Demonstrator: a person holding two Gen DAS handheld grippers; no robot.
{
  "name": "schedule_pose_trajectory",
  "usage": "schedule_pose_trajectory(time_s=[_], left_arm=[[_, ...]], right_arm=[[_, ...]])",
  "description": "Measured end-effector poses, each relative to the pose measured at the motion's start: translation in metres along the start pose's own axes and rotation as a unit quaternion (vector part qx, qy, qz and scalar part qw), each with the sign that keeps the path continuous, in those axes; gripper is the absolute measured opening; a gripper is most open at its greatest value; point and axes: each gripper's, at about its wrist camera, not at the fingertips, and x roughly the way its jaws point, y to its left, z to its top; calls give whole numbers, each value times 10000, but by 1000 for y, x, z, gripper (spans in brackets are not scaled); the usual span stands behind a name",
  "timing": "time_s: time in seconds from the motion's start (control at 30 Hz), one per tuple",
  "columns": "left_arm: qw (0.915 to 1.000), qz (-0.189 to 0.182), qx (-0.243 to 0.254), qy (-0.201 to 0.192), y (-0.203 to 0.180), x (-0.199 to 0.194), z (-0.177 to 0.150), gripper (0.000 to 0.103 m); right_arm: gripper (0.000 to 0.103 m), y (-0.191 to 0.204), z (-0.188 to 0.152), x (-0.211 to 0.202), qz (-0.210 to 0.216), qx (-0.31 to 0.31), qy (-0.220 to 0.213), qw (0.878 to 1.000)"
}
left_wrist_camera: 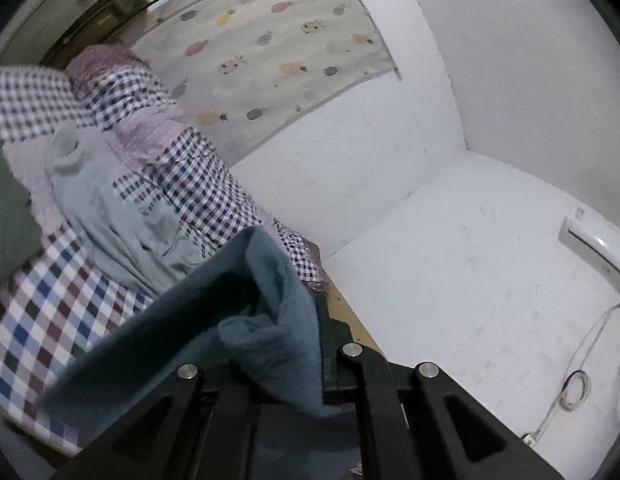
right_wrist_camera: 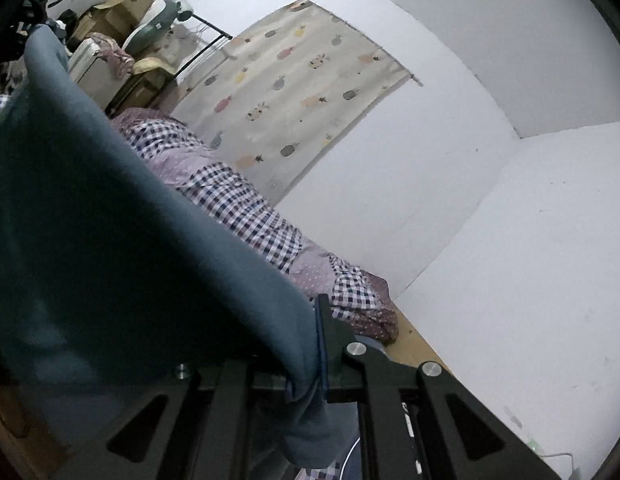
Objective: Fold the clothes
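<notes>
In the left wrist view, a blue garment [left_wrist_camera: 266,344] is bunched against the right finger of the left gripper [left_wrist_camera: 270,364], apparently clamped, above the checked bed [left_wrist_camera: 50,320]. In the right wrist view, the blue garment [right_wrist_camera: 110,240] is pinched by the right gripper [right_wrist_camera: 306,360] and drapes leftward.

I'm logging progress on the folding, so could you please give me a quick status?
Left gripper and right gripper shut on blue garment, lifted. Light grey garment on checked quilt below.
</notes>
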Motion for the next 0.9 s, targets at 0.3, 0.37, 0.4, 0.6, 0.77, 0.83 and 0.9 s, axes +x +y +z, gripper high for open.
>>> schedule_pose_trajectory(time_s=[0.3, 0.37, 0.4, 0.6, 0.77, 0.83, 0.9], left_arm=[[9926, 976, -483, 539, 78, 74, -4, 4], [9891, 1142, -639, 671, 105, 101, -7, 3], [9863, 1290, -687, 759, 117, 115, -7, 4], [9705, 1867, -995, 1156, 171, 198, 14, 4], [9635, 2052, -1173, 1257, 203, 254, 42, 4], [9567, 2248, -1228, 1380, 219, 281, 52, 4], [9456, 2496, -1359, 1583, 245, 308, 56, 4]], right_arm=[[8, 38, -34, 100, 766, 7, 682, 9947], [8, 48, -42, 130, 954, -4, 893, 9914], [8, 53, -46, 148, 1052, -4, 1007, 9893], [8, 66, -53, 252, 1544, -70, 1567, 9755], [8, 73, -53, 324, 1815, -5, 1871, 9654], [9, 82, -57, 359, 2020, 77, 2118, 9562], [26, 95, -69, 394, 2162, 218, 2500, 9436]])
